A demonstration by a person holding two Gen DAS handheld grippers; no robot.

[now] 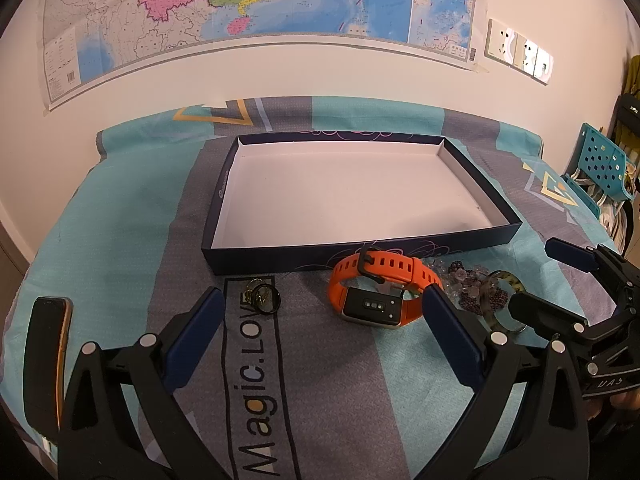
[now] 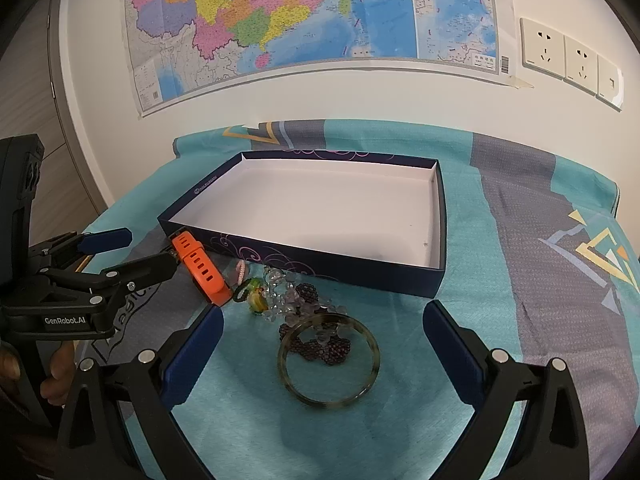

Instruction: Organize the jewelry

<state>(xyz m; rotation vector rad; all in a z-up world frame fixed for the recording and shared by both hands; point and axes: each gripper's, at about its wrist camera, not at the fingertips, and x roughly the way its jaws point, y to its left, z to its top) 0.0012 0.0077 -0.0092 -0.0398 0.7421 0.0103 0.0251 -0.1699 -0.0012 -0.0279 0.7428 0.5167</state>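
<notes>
Both units stand with their fingers spread apart and nothing between them. The left hand-held gripper point(image 1: 322, 312) points at the orange watch point(image 1: 380, 288), which lies just ahead of its right finger on the cloth-covered surface point(image 1: 120, 220), close against the near wall of the box point(image 1: 472, 164). The box is empty. A small ring point(image 1: 262, 298) lies ahead of the left finger, and a phone point(image 1: 46, 352) rests well off to its left. The right hand-held gripper point(image 2: 323, 332) faces the bangle point(image 2: 328, 360), which lies flat between and just ahead of its fingers, partly overlapping a dark bead bracelet point(image 2: 308, 292); clear beads point(image 2: 280, 292) and a small green ring point(image 2: 254, 294) lie just beyond. Handling estimate: the watch is light, with a soft, flexible strap and a rigid case; grip it across the case or the doubled strap near the buckle. The bangle appears stiff, smooth and probably slippery and brittle; close on one side of its rim, one finger inside the hoop and one outside. The bead strands are limp, so pinch a bunched section; they may tangle with the bangle when it is lifted. No item has yet been placed in the box.
</notes>
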